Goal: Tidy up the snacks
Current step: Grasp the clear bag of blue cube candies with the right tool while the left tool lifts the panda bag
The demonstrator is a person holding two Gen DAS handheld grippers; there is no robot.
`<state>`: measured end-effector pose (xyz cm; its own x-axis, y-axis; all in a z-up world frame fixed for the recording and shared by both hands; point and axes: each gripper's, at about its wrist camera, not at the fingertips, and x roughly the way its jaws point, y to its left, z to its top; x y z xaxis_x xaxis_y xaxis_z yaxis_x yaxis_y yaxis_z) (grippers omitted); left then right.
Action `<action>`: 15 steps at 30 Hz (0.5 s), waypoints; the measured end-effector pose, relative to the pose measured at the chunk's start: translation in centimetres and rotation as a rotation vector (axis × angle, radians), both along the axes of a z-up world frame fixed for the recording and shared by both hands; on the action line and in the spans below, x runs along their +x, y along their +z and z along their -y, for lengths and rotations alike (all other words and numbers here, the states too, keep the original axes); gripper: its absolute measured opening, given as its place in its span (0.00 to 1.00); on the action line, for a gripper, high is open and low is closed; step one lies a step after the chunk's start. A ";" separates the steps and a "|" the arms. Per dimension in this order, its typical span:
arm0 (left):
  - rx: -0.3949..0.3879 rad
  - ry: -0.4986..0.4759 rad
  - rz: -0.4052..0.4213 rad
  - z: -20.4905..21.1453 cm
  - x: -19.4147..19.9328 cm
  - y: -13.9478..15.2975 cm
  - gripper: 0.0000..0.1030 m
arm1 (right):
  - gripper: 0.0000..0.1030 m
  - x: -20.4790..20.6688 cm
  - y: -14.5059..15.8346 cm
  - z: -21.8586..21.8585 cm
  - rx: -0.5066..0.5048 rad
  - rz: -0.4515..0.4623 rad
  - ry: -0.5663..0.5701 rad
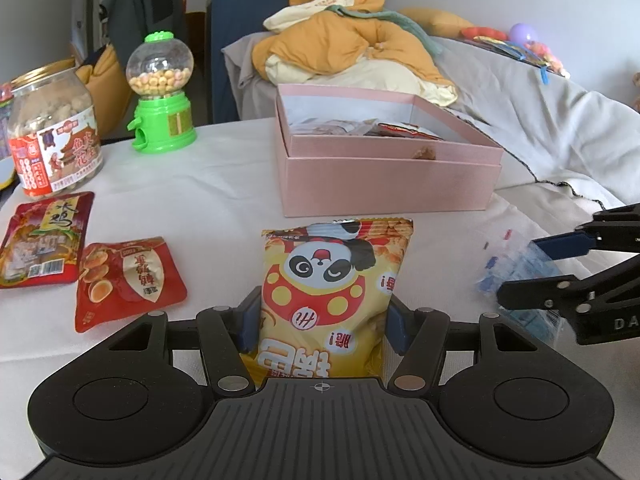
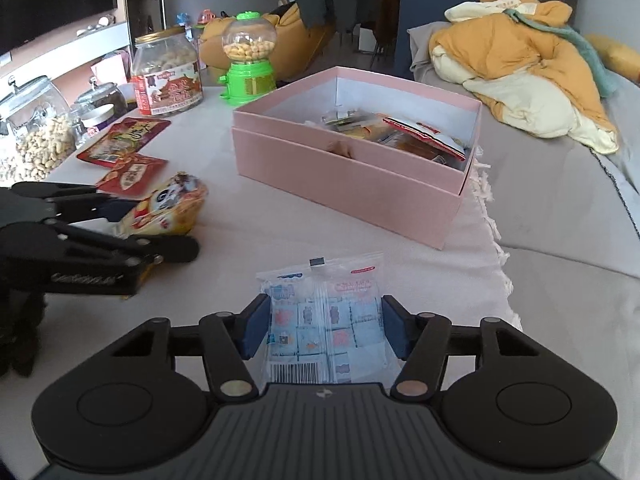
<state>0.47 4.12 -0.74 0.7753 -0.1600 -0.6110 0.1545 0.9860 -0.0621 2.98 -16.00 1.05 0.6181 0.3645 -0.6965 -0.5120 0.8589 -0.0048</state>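
Right now I hold one snack in each gripper, above a white tablecloth (image 1: 224, 184). My left gripper (image 1: 322, 322) is clamped on a yellow panda bag (image 1: 334, 280), puffy and crinkled, its print upside down to me. My right gripper (image 2: 322, 330) pinches a clear packet (image 2: 326, 312) of small blue-and-white wrapped sweets, flat, with a barcode near my end. A pink box (image 2: 348, 184) sits ahead, open, already holding several packets. I judge this the carrying step: next, each bag must travel over the box rim and be released inside. Two red pouches (image 1: 128, 280) wait on the cloth to my left.
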 end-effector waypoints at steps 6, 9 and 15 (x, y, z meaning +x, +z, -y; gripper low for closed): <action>-0.039 -0.004 0.010 -0.6 -0.2 0.2 0.61 | 0.57 -0.6 0.8 0.3 0.035 0.003 -0.039; -0.065 -0.007 0.002 -1.0 -0.1 0.6 0.60 | 0.57 -1.2 1.4 0.7 0.058 0.026 -0.046; -0.075 -0.039 0.045 0.1 1.3 5.6 0.59 | 0.57 -1.7 2.2 1.5 0.122 0.057 -0.049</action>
<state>1.78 4.00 4.89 0.7938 -0.2349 -0.5610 0.1972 0.9720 -0.1279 1.29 -17.47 3.21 0.6743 0.4131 -0.6121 -0.4714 0.8788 0.0739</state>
